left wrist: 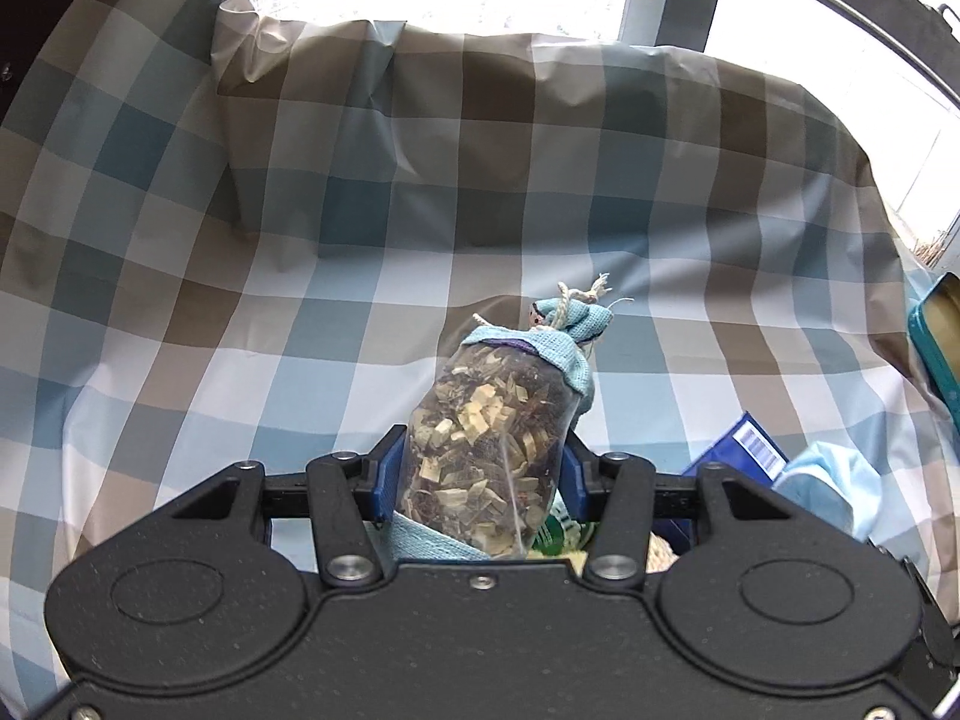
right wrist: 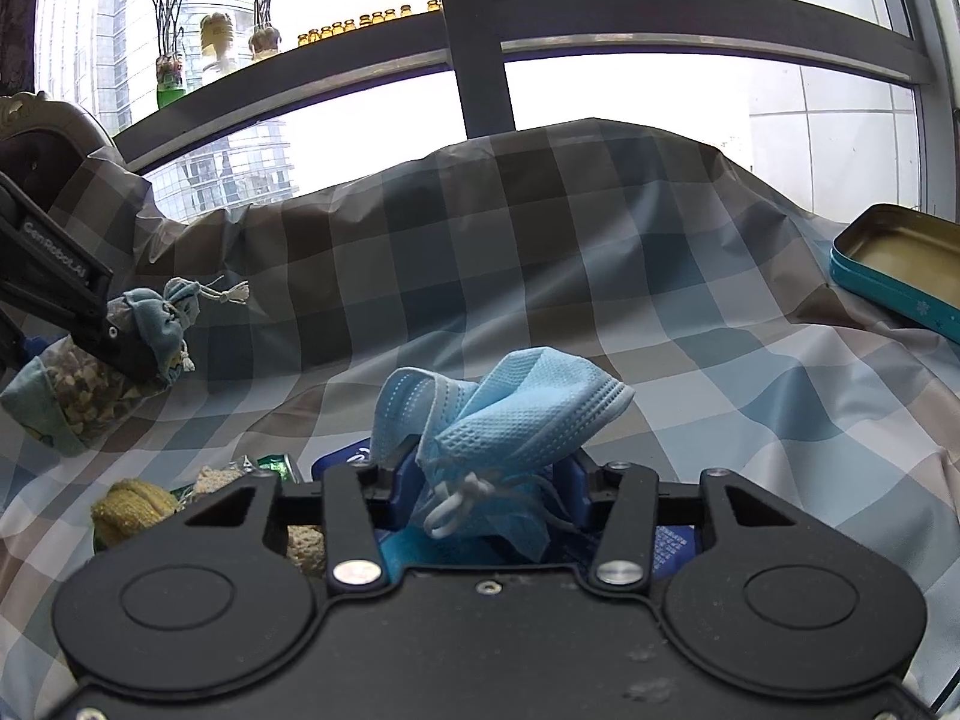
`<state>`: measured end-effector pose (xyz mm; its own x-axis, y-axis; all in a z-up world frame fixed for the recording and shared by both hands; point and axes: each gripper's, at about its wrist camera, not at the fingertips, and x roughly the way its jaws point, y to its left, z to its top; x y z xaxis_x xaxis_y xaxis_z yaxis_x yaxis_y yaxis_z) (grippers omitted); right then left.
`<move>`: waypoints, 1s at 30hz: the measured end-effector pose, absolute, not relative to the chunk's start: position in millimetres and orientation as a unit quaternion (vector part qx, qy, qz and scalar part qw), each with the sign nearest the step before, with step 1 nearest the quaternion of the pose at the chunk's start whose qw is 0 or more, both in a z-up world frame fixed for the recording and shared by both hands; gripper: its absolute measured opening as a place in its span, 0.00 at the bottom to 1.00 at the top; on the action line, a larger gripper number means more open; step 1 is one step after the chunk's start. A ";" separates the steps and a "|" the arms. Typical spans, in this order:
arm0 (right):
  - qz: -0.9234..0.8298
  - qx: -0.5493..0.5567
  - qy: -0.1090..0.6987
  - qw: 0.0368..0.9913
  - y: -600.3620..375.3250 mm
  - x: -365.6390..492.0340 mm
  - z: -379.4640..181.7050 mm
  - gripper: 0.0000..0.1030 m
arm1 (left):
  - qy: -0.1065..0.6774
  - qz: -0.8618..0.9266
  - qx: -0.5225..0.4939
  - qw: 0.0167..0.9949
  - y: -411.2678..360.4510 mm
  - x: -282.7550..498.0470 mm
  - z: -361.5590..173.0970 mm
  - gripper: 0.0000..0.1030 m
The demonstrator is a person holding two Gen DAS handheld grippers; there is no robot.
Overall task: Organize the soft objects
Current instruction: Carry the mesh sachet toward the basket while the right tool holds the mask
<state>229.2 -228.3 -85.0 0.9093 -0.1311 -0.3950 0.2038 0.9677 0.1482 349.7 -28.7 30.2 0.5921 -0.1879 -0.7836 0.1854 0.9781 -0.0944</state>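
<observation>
Grippers both loaded. Left gripper pinches a herb pouch mid-body btwn its blue pads, tied neck pointing away, lifted off the checked cloth, likely for carrying. Right gripper pinches a crumpled blue face mask, ear loops dangling at the jaws, bulk sticking up past the tips. Beside it: knitted yellow piece, probably waiting its turn. Further right, open teal tin, well apart, prob. the drop spot.

Blue-brown checked cloth, light blue mask, teal tin, blue-topped sachet
</observation>
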 end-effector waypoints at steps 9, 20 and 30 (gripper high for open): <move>-0.076 0.075 0.156 0.982 -218.5 213.0 -80.5 0.34 | 0.414 -0.130 0.007 0.901 -10.7 261.3 42.6 0.48; -0.093 0.149 0.184 0.967 -243.2 195.3 -82.4 0.24 | 0.388 -0.128 -0.009 0.913 7.9 191.1 41.9 0.47; -0.101 0.143 0.188 0.967 -236.3 191.5 -83.9 0.24 | 0.444 -0.122 0.005 0.888 3.2 197.2 -15.5 0.79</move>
